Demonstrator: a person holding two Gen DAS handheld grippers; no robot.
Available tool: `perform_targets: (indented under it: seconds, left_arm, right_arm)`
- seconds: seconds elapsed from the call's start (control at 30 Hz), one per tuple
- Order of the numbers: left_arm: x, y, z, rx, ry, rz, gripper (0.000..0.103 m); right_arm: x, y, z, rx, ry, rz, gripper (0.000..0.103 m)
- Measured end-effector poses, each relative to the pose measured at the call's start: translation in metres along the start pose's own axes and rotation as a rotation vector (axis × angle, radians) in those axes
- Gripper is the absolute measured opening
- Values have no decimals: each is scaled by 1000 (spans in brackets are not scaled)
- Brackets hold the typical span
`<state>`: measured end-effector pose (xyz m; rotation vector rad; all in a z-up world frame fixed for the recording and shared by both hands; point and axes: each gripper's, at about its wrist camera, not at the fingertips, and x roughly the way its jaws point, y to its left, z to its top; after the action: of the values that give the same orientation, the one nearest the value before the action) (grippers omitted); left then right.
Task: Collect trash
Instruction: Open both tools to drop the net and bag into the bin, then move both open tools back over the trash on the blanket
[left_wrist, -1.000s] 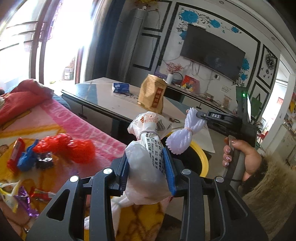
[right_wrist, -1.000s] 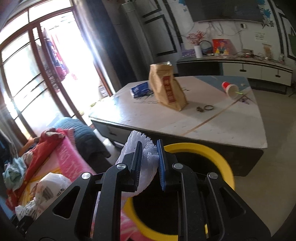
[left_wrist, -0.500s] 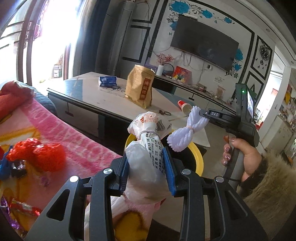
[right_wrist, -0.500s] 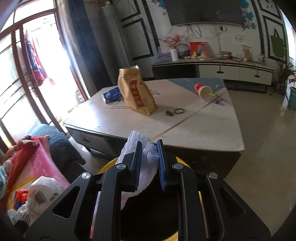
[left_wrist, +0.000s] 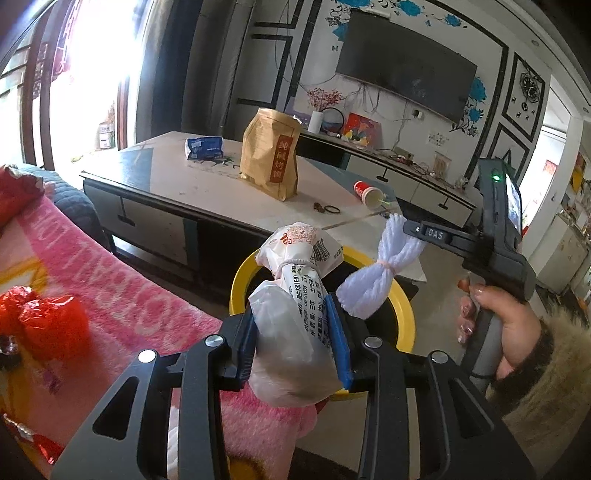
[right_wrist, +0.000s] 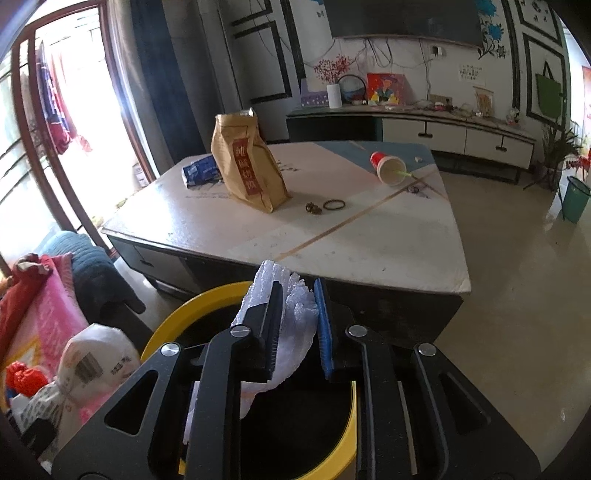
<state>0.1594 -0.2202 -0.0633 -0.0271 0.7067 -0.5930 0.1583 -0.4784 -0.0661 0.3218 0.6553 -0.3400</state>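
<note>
My left gripper (left_wrist: 291, 328) grips a knotted white plastic bag (left_wrist: 295, 280) with printed text; its jaws are opening, but the pads still press the bag's sides. The bag hangs at the near rim of a yellow bin (left_wrist: 404, 314) with a black liner. My right gripper (right_wrist: 297, 314) has a white foam net (right_wrist: 269, 280) between its pads. Those jaws are opening too, and the net still touches both. In the left wrist view the foam net (left_wrist: 369, 284) dangles over the bin's mouth. The right wrist view shows the bin (right_wrist: 177, 314) directly below and the bag (right_wrist: 92, 362) at lower left.
A low coffee table (right_wrist: 369, 240) stands just behind the bin, with a brown paper bag (right_wrist: 247, 166), a blue packet (right_wrist: 201, 171) and a tipped red cup (right_wrist: 388, 168). A pink blanket (left_wrist: 92, 277) with a red wrapper (left_wrist: 40, 321) lies to the left. A green bin (right_wrist: 574, 199) stands far right.
Both grippers have moved over the yellow bin, and the blanket with its wrappers has slid off to the left. The gap between the right pads has widened a little around the foam net.
</note>
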Motion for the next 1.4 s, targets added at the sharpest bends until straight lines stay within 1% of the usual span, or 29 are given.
perform_targets:
  seconds: [0.03, 0.07, 0.1, 0.13, 0.17, 0.27, 0.3, 0.37, 0.43, 0.6, 0.7, 0.8, 0.93, 1.0, 1.17, 1.4]
  left_arm:
    - [3, 0, 0, -3, 2, 2, 43]
    - [6, 1, 0, -6, 5, 5, 50]
    - [8, 2, 0, -9, 0, 16, 66]
    - [7, 2, 0, -13, -4, 23, 82]
    - [7, 3, -1, -20, -5, 29, 85]
    - [3, 7, -2, -42, -13, 43, 91]
    - [0, 8, -2, -42, -21, 56, 95]
    - [-5, 11, -3, -47, -29, 67, 96]
    - [-11, 16, -4, -61, -40, 81, 96]
    - [-30, 30, -5, -81, -76, 113, 96]
    - [-41, 37, -5, -90, -98, 141, 96]
    - [-51, 43, -6, -104, -113, 160, 96]
    - [-65, 51, -8, -125, -134, 182, 96]
    - [-73, 55, -11, -142, -148, 191, 96]
    - [-90, 65, -16, -164, -174, 225, 96]
    - [-116, 84, -24, -182, -209, 302, 96]
  right_arm:
    - [2, -1, -1, 8, 12, 0, 18]
    - [3, -2, -2, 14, 20, -2, 23]
    - [5, -3, -3, 27, 31, 2, 31]
    - [5, -3, -3, 39, 36, 8, 36]
    - [4, -4, -3, 59, 40, 12, 42]
    - [1, -2, -3, 71, 43, 24, 44]
    - [-1, 1, -3, 76, 44, 32, 47]
    - [-5, 5, -4, 84, 42, 53, 50]
    - [-8, 10, -5, 75, 41, 65, 51]
    - [-26, 29, -9, 38, 20, 121, 61]
    - [-37, 43, -14, 13, 11, 159, 64]
    - [-46, 58, -19, -13, 7, 192, 69]
    - [-56, 77, -25, -40, 16, 242, 71]
    - [-60, 85, -28, -52, 17, 264, 75]
    - [-70, 103, -38, -89, 26, 309, 76]
    - [-82, 128, -53, -132, 45, 373, 76]
